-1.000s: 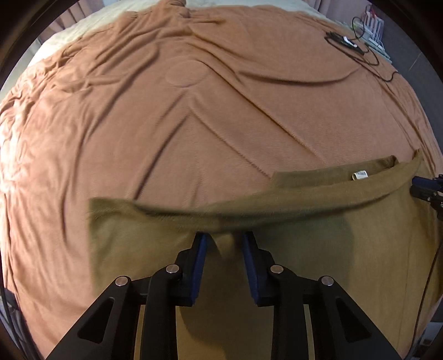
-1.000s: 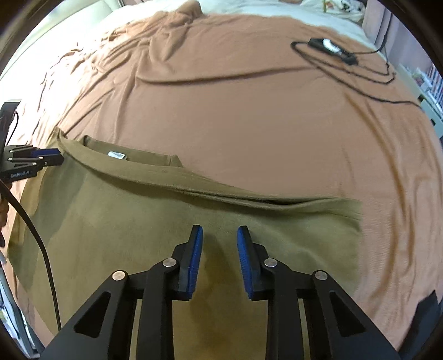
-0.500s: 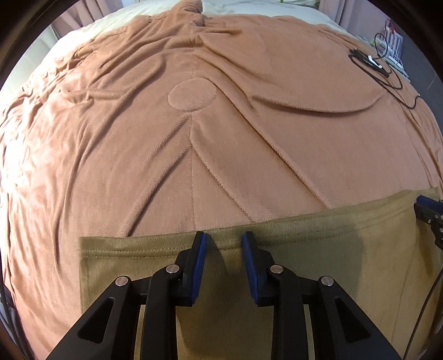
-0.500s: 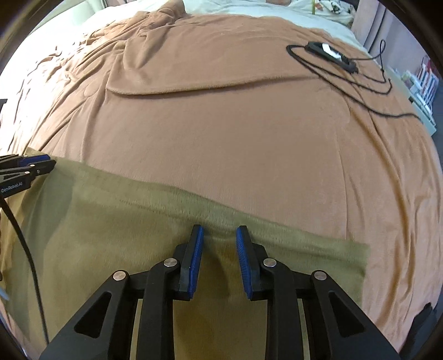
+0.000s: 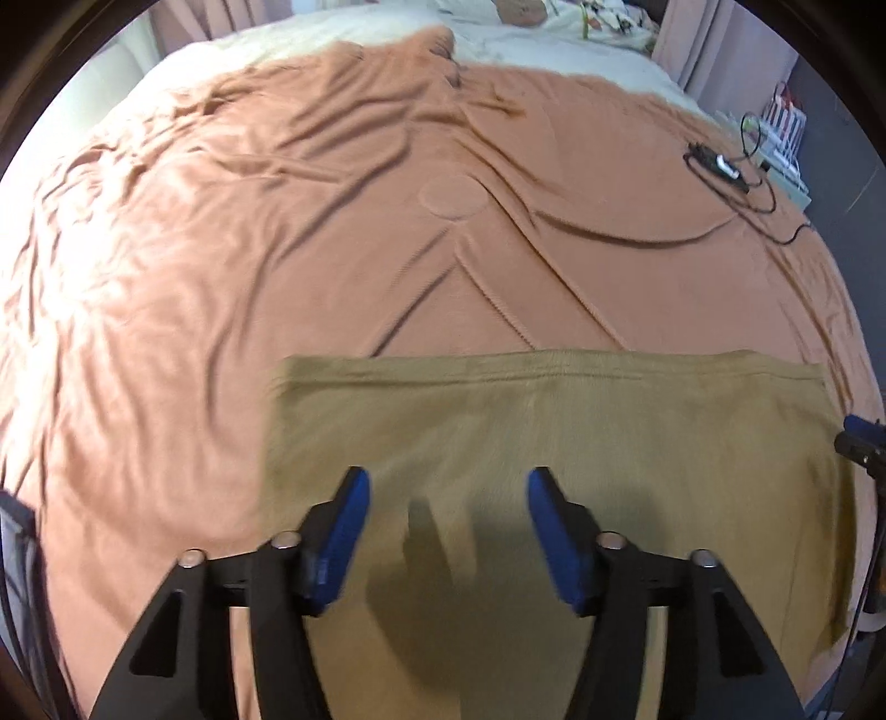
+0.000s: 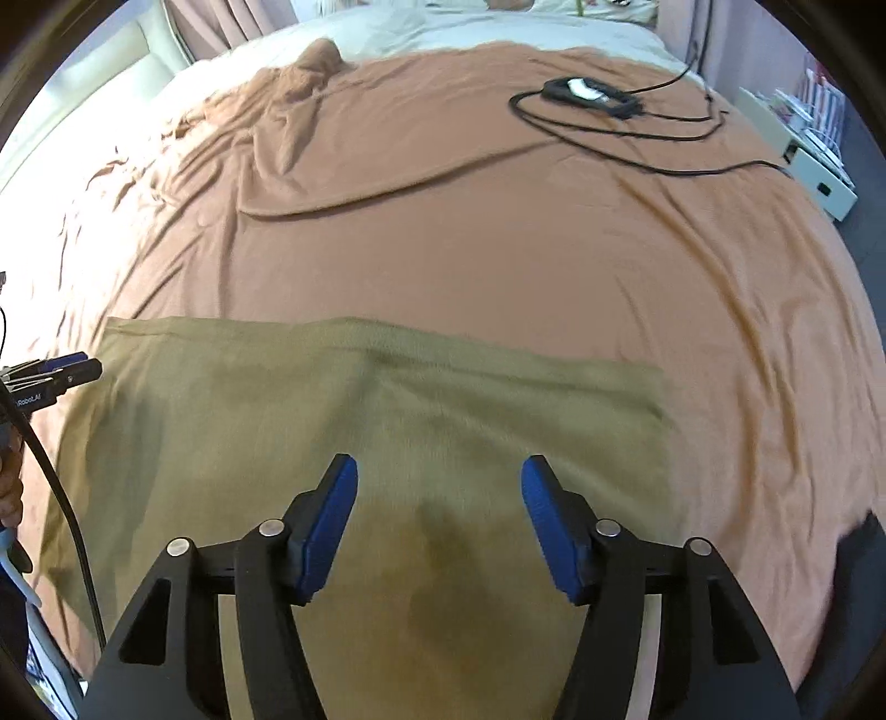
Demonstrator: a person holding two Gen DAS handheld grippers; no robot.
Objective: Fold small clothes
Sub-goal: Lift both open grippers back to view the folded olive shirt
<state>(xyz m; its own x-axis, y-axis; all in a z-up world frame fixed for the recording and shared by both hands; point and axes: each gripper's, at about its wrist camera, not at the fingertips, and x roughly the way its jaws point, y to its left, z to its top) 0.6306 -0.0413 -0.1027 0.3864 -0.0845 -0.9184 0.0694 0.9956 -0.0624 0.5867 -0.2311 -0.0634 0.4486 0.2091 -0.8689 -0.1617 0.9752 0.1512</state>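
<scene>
An olive-green garment (image 5: pixel 554 443) lies folded flat on the brown blanket (image 5: pixel 277 221), its far folded edge straight. It also shows in the right wrist view (image 6: pixel 387 415). My left gripper (image 5: pixel 446 493) is open and empty, hovering above the garment's near left part. My right gripper (image 6: pixel 440 482) is open and empty above the garment's near right part. The right gripper's tips show at the right edge of the left wrist view (image 5: pixel 861 440). The left gripper's tips show at the left edge of the right wrist view (image 6: pixel 61 374).
A black device with a looped cable (image 6: pixel 592 94) lies on the blanket at the far right; it also shows in the left wrist view (image 5: pixel 720 163). A cream sheet (image 6: pixel 443 27) covers the bed's far end. White shelving (image 6: pixel 814 160) stands beyond the bed's right side.
Both grippers carried the garment's near edge forward and laid it over the far part. Both have since opened, let go of the cloth and pulled back.
</scene>
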